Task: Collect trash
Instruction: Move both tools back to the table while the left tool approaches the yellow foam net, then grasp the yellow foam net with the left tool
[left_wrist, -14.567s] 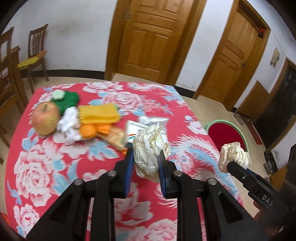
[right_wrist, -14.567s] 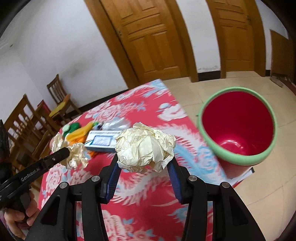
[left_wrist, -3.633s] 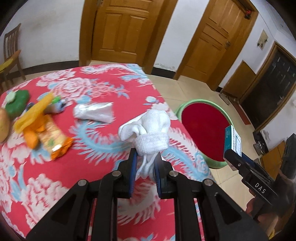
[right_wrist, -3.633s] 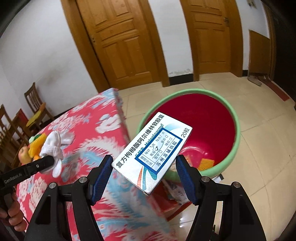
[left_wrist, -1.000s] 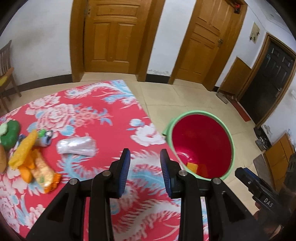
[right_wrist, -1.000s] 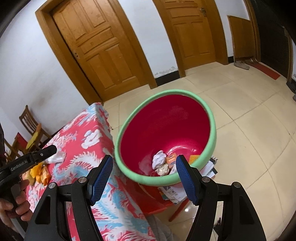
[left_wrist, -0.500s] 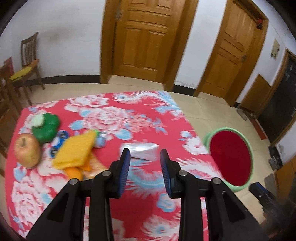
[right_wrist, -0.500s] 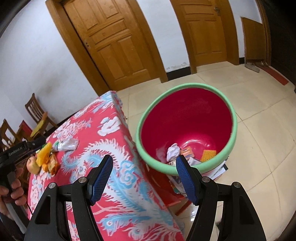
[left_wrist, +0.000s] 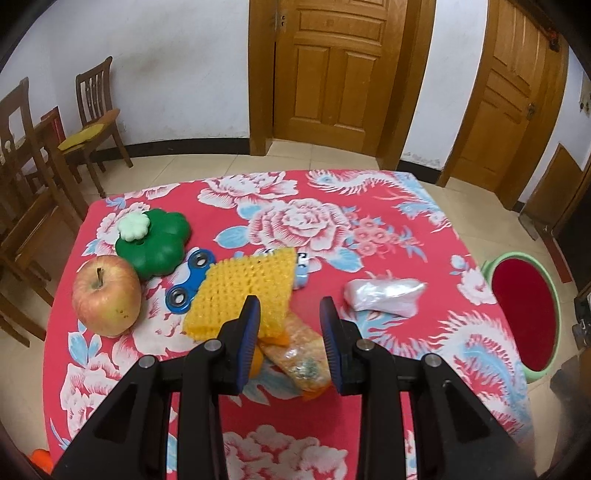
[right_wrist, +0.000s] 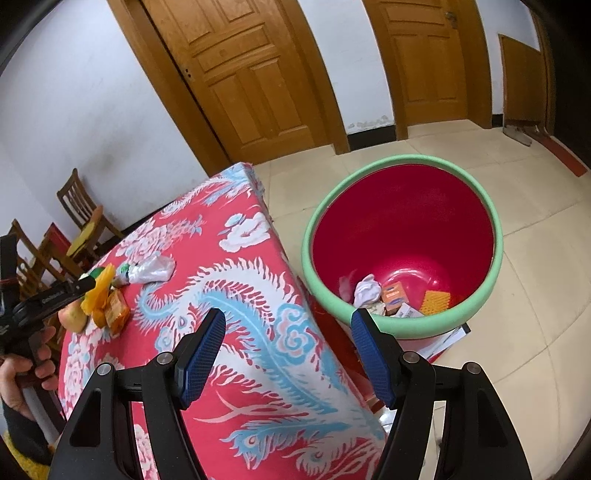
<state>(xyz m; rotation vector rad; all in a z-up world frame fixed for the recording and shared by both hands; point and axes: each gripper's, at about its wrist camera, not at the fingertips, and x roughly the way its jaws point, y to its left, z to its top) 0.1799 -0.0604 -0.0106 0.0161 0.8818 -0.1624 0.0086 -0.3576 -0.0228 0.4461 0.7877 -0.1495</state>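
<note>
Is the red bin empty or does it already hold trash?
Not empty: the red bin holds a white cloth, small boxes and a yellow piece at its bottom.

Table draped in a red cloth printed with white flowers and a pale blue dragon. At far left, a green flower-shaped container with a pale lid; just nearer, an apple. Beside these, a blue fidget spinner, partly under a yellow knitted cloth. Nearer the middle, an orange snack packet. To the right, well apart, a crumpled clear plastic bag. On the tiled floor, right of the table, a red basin with a green rim.
</note>
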